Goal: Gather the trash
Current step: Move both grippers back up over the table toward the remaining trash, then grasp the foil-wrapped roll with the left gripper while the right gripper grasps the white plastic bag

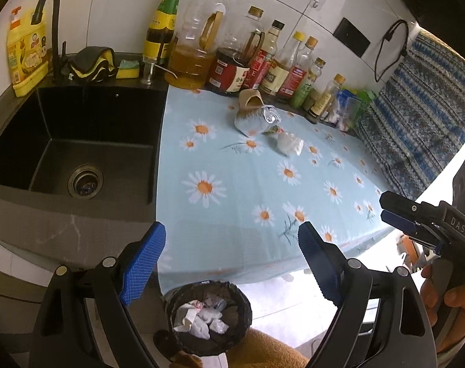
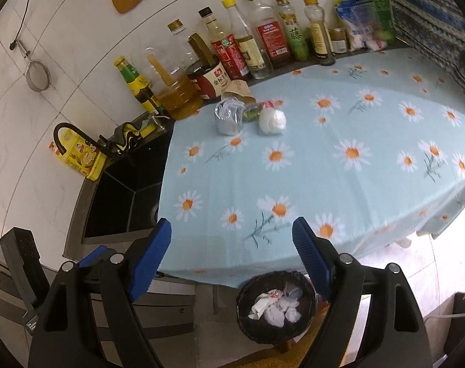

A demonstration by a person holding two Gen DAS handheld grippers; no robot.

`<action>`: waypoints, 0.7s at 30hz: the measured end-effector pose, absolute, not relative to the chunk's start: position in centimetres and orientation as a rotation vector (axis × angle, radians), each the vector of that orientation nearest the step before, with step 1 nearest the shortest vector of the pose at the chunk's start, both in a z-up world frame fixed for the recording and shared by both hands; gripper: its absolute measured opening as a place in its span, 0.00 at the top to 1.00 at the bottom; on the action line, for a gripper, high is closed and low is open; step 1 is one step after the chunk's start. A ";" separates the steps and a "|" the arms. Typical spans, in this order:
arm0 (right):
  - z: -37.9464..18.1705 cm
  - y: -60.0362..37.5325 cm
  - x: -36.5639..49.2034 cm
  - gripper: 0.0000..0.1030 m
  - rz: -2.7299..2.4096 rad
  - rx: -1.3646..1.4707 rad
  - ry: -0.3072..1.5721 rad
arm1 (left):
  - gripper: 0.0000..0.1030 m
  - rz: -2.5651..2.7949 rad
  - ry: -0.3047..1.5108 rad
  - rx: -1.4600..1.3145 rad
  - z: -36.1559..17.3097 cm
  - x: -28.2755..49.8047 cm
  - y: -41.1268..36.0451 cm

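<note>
Trash is in two places: crumpled paper already in the black-lined bin (image 2: 275, 306) on the floor below the counter edge, and a small cluster left on the daisy cloth (image 2: 339, 190) near the bottles — a silver pouch (image 2: 227, 119), a white wad (image 2: 272, 121), a brown paper bag (image 2: 238, 90) lying on its side behind them. My right gripper (image 2: 232, 254) and left gripper (image 1: 232, 260) both stand wide, nothing between the jaws, above the bin. I judge this the gap between a drop and the next pick. Next move: reach forward across the cloth, straddle the white wad, the nearest and most separate piece, then close.
</note>
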State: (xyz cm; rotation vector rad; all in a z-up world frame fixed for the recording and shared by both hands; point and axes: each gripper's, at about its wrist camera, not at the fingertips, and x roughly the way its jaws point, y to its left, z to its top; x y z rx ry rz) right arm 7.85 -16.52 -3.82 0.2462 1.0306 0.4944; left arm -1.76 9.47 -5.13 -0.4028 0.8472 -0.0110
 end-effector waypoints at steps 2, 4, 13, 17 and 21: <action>-3.8 -16.4 9.0 0.18 0.508 0.227 1.019 | 0.17 0.016 0.850 -0.400 -5.3 -0.6 9.4; -4.3 -16.3 10.8 0.15 0.529 0.219 1.022 | 0.17 0.041 0.852 -0.406 -5.5 0.2 9.4; -7.7 -15.7 19.6 0.11 0.643 0.168 1.116 | 0.17 0.182 0.853 -0.464 -6.3 5.4 8.3; -9.3 -15.5 23.5 0.11 0.682 0.140 1.148 | 0.17 0.230 0.878 -0.481 -7.2 7.6 7.3; -10.4 -15.4 26.5 0.11 0.716 0.133 1.166 | 0.17 0.296 0.877 -0.499 -7.3 9.0 7.0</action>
